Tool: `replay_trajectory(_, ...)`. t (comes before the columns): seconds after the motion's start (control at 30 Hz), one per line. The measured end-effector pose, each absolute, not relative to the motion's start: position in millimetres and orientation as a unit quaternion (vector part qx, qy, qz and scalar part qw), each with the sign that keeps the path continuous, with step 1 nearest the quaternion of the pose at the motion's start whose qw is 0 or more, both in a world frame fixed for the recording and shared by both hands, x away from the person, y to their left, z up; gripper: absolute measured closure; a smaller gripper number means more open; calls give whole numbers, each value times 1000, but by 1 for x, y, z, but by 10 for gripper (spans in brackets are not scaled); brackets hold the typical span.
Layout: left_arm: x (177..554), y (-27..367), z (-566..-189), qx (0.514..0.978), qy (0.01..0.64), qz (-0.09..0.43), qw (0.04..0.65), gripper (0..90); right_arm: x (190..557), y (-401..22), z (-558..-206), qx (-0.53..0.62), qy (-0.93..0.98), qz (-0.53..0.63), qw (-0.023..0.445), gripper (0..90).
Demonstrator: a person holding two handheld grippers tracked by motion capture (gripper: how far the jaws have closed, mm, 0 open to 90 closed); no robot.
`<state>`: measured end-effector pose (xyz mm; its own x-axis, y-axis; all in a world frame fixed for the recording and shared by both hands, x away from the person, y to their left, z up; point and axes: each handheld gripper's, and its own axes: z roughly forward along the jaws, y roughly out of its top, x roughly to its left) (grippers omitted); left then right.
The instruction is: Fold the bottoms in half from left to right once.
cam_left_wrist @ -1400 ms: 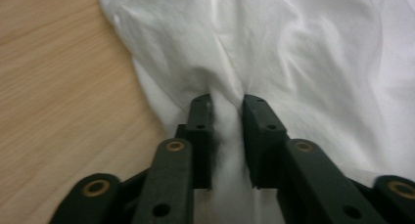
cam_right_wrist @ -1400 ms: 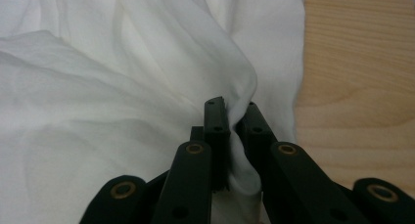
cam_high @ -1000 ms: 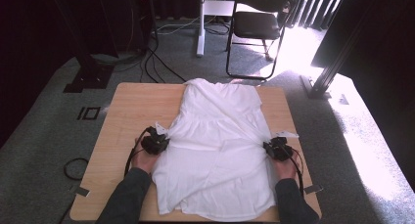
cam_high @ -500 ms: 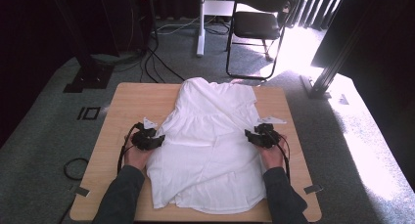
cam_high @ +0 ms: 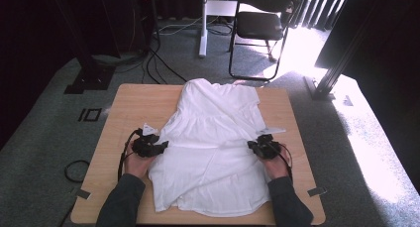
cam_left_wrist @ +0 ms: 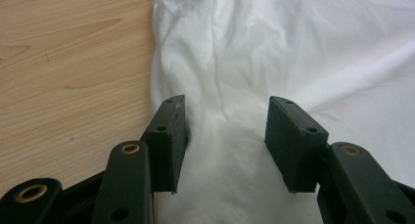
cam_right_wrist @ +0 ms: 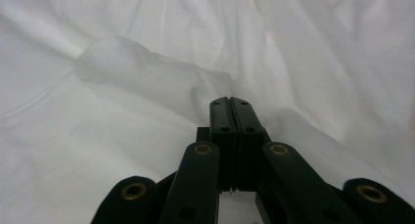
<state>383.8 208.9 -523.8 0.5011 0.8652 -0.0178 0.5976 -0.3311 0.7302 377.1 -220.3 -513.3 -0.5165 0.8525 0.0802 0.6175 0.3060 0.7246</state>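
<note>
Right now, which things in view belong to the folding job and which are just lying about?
Part of the job:
- white garment, spread on the wooden table
- left hand-held gripper, jaws apart at its edge
- right hand-held gripper, jaws shut at the opposite edge

Just lying about:
- black chair beyond the table
- cables on the carpet

A lab-like recording room (grey carpet [cam_high: 44, 152]): floor cables [cam_high: 163, 58], metal stands [cam_high: 203, 24], a folding chair [cam_high: 262, 26].

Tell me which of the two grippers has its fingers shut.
The right gripper: its fingers are pressed together over the white shirt, with no cloth visibly between them. The left gripper has its fingers apart, with a fold of shirt lying between them.
</note>
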Motion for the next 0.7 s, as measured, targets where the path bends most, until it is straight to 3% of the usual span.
replay_trajectory(0.3, 378, 207, -524, 798, 454, 199, 342, 508, 292, -290, -490, 488, 747, 408, 192, 897)
replay_trajectory(0.37, 378, 208, -525, 799, 455, 198, 340, 508, 255, -321, -496, 521, 727, 402, 197, 893)
replay_trajectory(0.47, 378, 209, -525, 799, 455, 197, 341, 507, 248, -327, -500, 529, 726, 394, 192, 881)
replay_trajectory(0.5, 378, 209, -524, 798, 455, 199, 341, 507, 238, -335, -507, 534, 730, 387, 176, 849)
replay_trajectory(0.53, 377, 208, -523, 798, 454, 200, 341, 502, 228, -341, -515, 542, 732, 368, 185, 678)
replay_trajectory(0.57, 377, 208, -523, 798, 454, 200, 341, 499, 228, -341, -515, 542, 732, 368, 185, 678)
replay_trajectory(0.6, 375, 207, -522, 799, 451, 203, 342, 497, 227, -340, -513, 537, 729, 381, 189, 599)
replay_trajectory(0.7, 373, 205, -520, 802, 446, 206, 339, 490, 232, -332, -510, 522, 729, 400, 191, 535)
